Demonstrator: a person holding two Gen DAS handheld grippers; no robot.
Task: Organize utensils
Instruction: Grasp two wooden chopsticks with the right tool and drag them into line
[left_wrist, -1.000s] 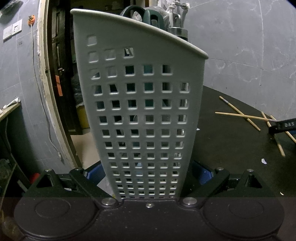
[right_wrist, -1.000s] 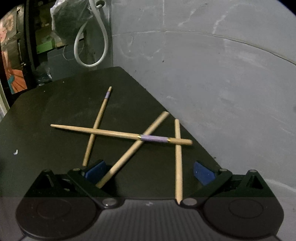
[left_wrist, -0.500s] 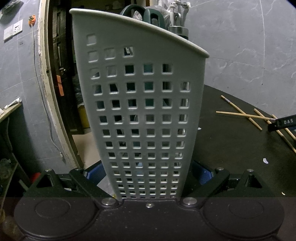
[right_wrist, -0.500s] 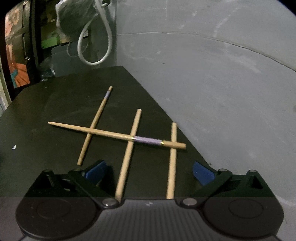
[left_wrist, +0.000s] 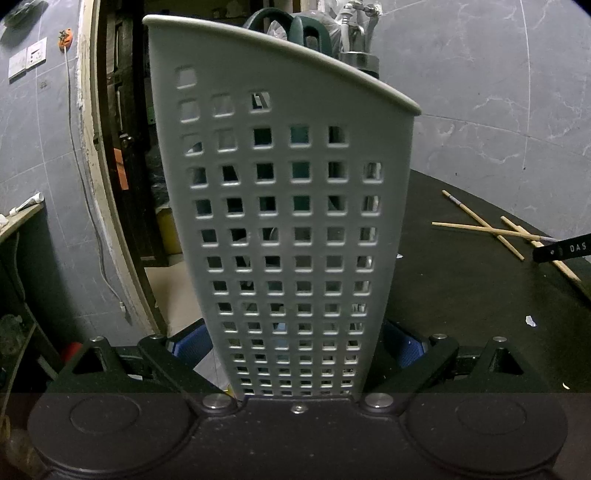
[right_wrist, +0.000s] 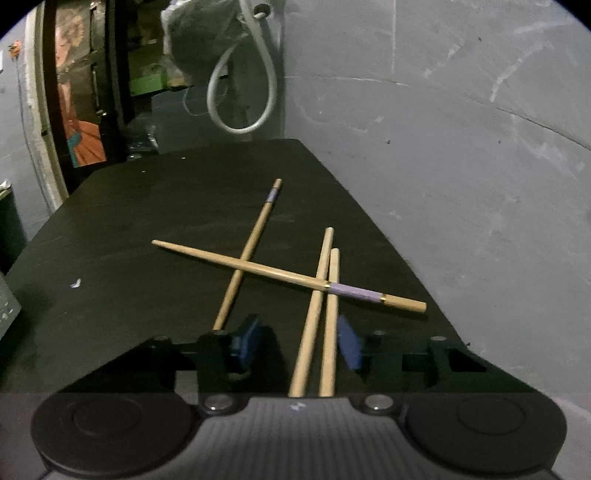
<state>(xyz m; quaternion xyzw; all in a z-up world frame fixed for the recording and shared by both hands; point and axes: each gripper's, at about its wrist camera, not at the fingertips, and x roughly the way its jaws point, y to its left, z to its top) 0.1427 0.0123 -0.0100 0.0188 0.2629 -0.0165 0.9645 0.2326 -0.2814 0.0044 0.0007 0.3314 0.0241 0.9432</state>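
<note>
In the right wrist view, two plain chopsticks (right_wrist: 320, 317) lie side by side in the lower middle of the frame, their long axes running almost straight up the picture, along the line the right hand-held gripper (right_wrist: 301, 341) points. Their near ends pass between its two blue pads and vanish under the gripper body at the bottom edge, so the pair already sits inside the jaws, lying closer to the right-hand pad than to the left. The jaws are closing on them; a gap shows beside the left pad, and whether the right pad touches the nearer stick I cannot tell, so I judge the grasp not yet made. A third chopstick with a purple band (right_wrist: 288, 275) lies across the pair, running from centre left to lower right, and rests on top of them beyond the pads; lifting the pair would likely tip it off. A fourth chopstick (right_wrist: 247, 254) slants up the frame to the left of the pads, outside them. All rest on the dark table (right_wrist: 147, 221). In the left wrist view, the left hand-held gripper (left_wrist: 295, 354) is clenched on the base of a pale perforated basket (left_wrist: 288, 221), held upright and filling the centre; the chopsticks show at the right edge, well apart from it, so the right hand is the nearer.
</note>
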